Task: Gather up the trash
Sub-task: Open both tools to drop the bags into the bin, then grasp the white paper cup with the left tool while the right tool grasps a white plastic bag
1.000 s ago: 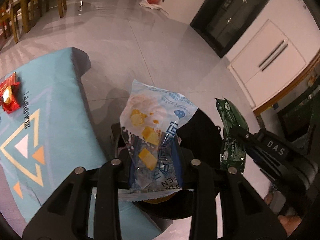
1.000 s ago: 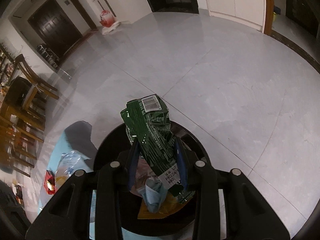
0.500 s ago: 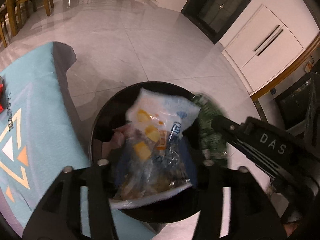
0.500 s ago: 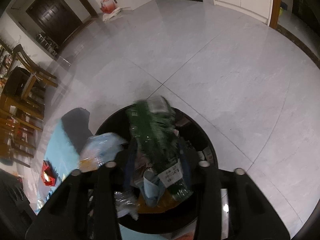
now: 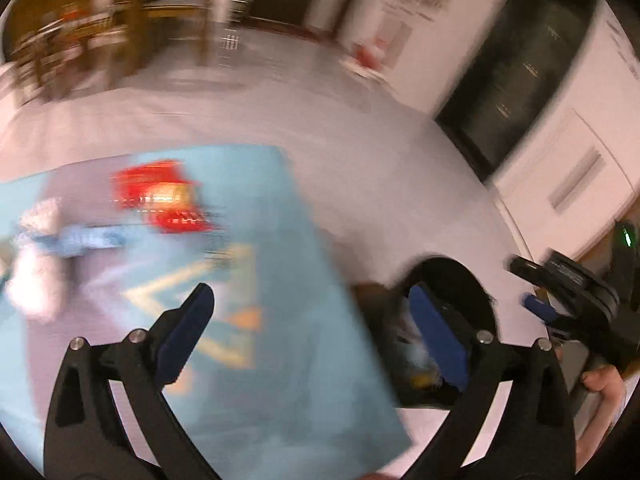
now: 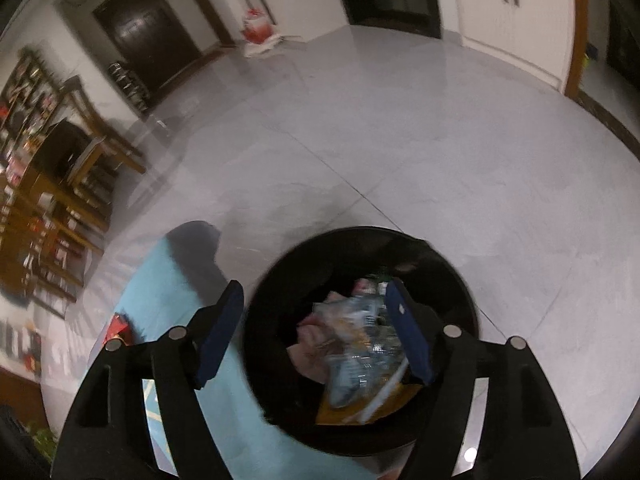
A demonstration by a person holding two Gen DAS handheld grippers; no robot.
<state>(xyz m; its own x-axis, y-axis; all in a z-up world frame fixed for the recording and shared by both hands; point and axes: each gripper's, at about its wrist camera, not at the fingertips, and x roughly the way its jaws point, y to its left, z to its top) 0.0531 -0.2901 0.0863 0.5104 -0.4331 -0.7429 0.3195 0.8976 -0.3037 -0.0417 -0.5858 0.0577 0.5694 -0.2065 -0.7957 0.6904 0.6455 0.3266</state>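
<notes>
My left gripper is open and empty, above the light blue table cover; the view is motion-blurred. A red wrapper and a blurred white and blue piece of trash lie on the cover ahead of it. The black round bin stands on the floor beside the table, with several wrappers inside. My right gripper is open and empty just above the bin's mouth. The bin also shows in the left wrist view, with the right gripper beside it.
Grey tiled floor surrounds the bin. Wooden shelves and chairs stand at the left. A dark door and white cabinets are at the back. A red bag sits on the floor by the far wall.
Both grippers opened and dropped their wrappers into the bin. My left gripper swung left over the table. My right gripper stays over the bin.
</notes>
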